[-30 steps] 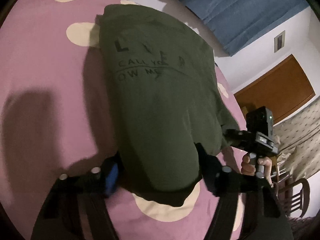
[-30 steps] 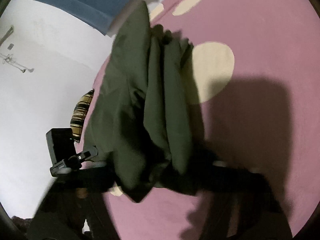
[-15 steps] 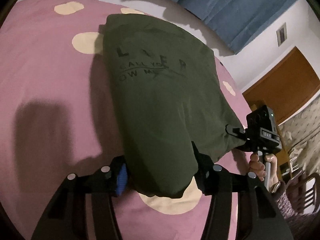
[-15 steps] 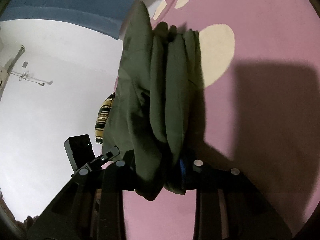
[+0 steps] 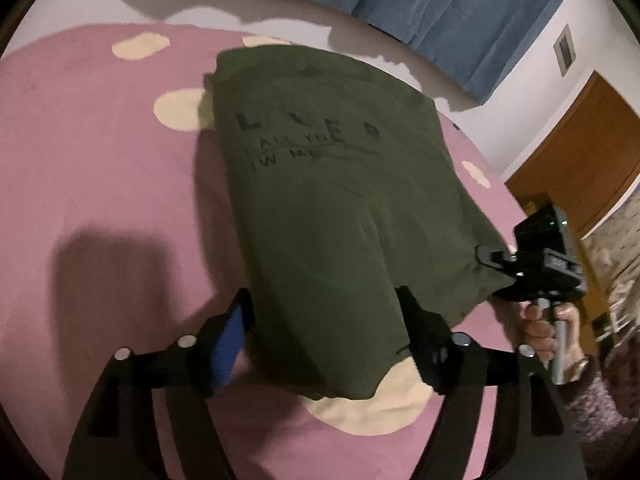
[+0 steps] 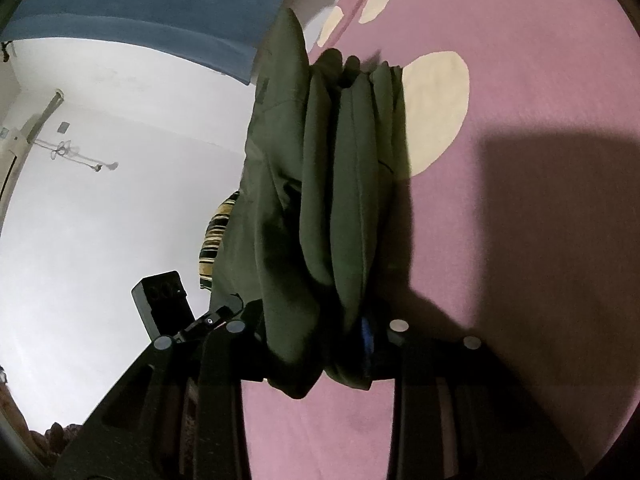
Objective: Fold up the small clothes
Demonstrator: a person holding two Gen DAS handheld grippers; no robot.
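A dark green T-shirt (image 5: 332, 208) with black lettering hangs over the pink bed cover, held up at its near edge. My left gripper (image 5: 324, 328) is shut on one corner of the shirt, with cloth bunched between its fingers. My right gripper (image 6: 316, 332) is shut on the other corner, where the shirt (image 6: 320, 184) hangs in thick folds. The right gripper also shows in the left wrist view (image 5: 496, 262), with its handle in a hand. The left gripper's body shows in the right wrist view (image 6: 164, 304).
The pink bed cover (image 5: 100, 160) has cream spots (image 5: 176, 110) and fills most of both views. Blue curtains (image 5: 460, 12) and a white wall stand behind it. A brown door (image 5: 580, 160) is at the right. A striped cushion (image 6: 214, 240) lies at the bed's far edge.
Both grippers have lifted and drawn back with the shirt, so more wall and curtain show. The shirt stays gripped at both corners.
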